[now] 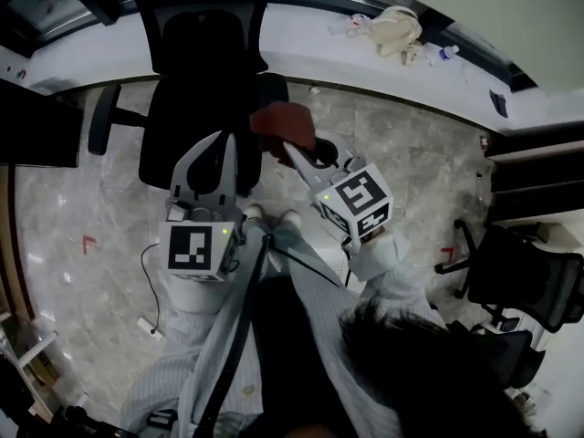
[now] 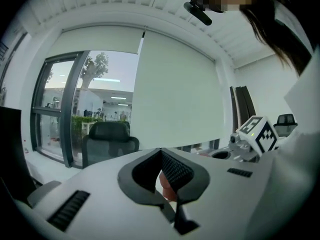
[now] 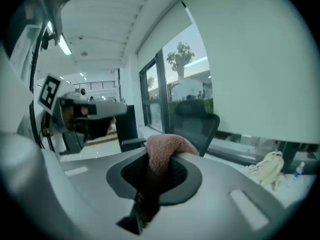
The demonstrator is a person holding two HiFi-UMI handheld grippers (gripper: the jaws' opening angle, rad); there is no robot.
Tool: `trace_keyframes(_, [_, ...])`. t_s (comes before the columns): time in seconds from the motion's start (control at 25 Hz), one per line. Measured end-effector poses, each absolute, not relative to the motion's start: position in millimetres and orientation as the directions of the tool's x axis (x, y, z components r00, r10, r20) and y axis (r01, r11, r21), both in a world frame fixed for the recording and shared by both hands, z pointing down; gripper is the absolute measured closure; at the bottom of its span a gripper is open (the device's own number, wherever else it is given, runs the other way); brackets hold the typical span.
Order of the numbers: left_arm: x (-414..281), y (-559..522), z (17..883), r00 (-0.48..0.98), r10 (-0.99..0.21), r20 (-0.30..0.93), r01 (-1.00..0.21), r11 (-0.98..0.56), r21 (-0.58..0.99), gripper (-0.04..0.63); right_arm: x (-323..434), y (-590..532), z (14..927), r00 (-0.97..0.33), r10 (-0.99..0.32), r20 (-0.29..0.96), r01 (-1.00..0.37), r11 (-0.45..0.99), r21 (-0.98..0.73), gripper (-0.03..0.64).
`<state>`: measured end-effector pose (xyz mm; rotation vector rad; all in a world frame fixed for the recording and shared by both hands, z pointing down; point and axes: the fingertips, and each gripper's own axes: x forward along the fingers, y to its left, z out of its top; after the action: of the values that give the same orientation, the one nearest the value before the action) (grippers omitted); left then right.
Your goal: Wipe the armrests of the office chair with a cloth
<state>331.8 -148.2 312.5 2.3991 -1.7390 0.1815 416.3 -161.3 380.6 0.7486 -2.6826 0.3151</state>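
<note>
A black office chair (image 1: 196, 121) stands in front of me; its left armrest (image 1: 102, 117) sticks out to the side. A reddish-pink cloth (image 1: 283, 124) lies bunched at the chair's right side and hides the armrest there. My right gripper (image 1: 299, 150) is shut on this cloth (image 3: 162, 151), which hangs over and between its jaws. My left gripper (image 1: 217, 153) hovers over the seat's front, left of the cloth, its jaws shut. A pinkish bit shows in the slit between them in the left gripper view; I cannot tell what it is.
A second black chair (image 1: 529, 286) stands at the right. A beige bag (image 1: 397, 30) and a bottle (image 1: 447, 53) lie on the white sill at the back. A dark desk (image 1: 36, 126) is at the left, and a cable (image 1: 151, 286) runs over the marble floor.
</note>
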Motion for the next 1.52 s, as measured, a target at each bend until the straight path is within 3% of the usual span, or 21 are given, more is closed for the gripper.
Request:
trace_keyframes(0.16, [360.0,-156.8,258.9,0.363,-0.926,0.101,-0.931,-0.364,0.01,0.592,445.4,-153.4,283.8,-0.774,-0.614,0.157,-0.63,0.772,-0.084,0.584])
trace_keyframes(0.36, [400.4,-154.2,224.8,0.444,-0.896,0.027,-0.895,-0.445,-0.02,0.592,482.0,-138.1,241.8,-0.685,-0.726,0.055,-0.728,0.684,-0.044,0.584])
trace_keyframes(1.52, [392.2,-163.7,221.4,0.433,-0.901,0.028,-0.901,-0.434,-0.029,0.592,473.3,-144.4,230.0,-0.701,-0.711,0.062,-0.712,0.702,0.006,0.586])
